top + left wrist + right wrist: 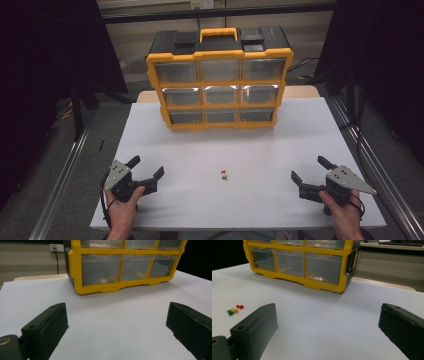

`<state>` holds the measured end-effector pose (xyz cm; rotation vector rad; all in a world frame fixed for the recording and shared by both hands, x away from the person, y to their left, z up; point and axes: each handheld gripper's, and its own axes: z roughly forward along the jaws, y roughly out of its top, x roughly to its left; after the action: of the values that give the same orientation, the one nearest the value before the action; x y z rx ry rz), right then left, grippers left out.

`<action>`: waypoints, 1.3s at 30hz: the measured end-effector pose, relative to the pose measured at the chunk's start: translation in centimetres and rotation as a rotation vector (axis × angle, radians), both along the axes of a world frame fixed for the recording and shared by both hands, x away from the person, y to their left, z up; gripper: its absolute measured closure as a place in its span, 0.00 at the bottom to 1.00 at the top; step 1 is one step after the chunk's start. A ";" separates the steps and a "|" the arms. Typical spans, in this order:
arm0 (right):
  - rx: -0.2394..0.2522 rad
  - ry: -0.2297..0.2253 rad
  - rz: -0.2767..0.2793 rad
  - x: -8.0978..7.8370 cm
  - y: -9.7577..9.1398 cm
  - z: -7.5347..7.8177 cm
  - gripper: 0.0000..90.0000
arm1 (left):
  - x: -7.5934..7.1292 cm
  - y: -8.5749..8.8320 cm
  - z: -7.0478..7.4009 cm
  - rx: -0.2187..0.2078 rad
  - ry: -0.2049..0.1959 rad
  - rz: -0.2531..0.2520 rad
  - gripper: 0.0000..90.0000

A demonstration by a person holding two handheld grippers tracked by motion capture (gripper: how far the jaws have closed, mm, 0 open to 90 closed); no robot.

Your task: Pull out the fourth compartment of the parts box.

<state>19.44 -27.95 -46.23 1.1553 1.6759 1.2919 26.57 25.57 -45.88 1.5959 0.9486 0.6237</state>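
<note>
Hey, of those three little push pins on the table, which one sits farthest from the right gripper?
The red push pin. In the right gripper view it lies beyond the yellow push pin and green push pin, on the side toward the drawer cabinet.

Lab: railed test table (300, 125), dark curtains (45, 75)

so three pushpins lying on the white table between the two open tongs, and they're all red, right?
Not all red. The right gripper view shows the pushpins as one red, one yellow and one green. The rest holds: they lie on the white table between the open left tongs and right tongs.
</note>
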 end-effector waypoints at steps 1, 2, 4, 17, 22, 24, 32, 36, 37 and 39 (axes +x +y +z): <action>-0.002 0.000 0.002 0.0 0.0 0.0 0.03 | 0.0 -0.1 0.0 0.000 0.002 -0.001 0.04; -0.005 0.006 0.008 0.0 -0.1 -0.1 0.03 | 0.0 -0.2 0.0 0.001 0.001 0.004 0.04; -0.002 0.012 0.011 0.0 -0.1 -0.1 0.02 | -0.1 -0.3 0.0 0.040 0.001 -0.003 0.04; -0.011 0.029 0.028 0.3 0.0 -0.2 0.02 | 0.6 -2.0 -0.2 0.083 -0.001 -0.047 0.04; -0.012 0.038 0.023 0.3 0.1 -0.2 0.02 | 0.7 -2.7 0.2 0.155 -0.029 -0.063 0.04; -0.010 0.039 0.020 0.3 0.1 -0.2 0.02 | 0.9 -2.9 0.5 0.168 -0.047 -0.075 0.04; -0.013 0.042 0.028 0.3 0.2 -0.1 0.02 | 1.9 -4.0 1.3 0.233 -0.111 -0.098 0.04; -0.010 0.042 0.026 0.3 0.2 -0.1 0.02 | 2.7 -4.6 1.9 0.298 -0.150 -0.086 0.05; -0.013 0.040 0.026 0.3 0.1 -0.1 0.02 | 3.0 -4.7 1.9 0.302 -0.163 -0.093 0.05; -0.012 0.040 0.028 0.3 0.1 -0.1 0.02 | 3.4 -5.0 2.1 0.322 -0.183 -0.089 0.05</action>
<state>19.79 -27.82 -46.35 1.1611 1.7321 1.2820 29.96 20.58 -43.75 1.8164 0.6612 0.8771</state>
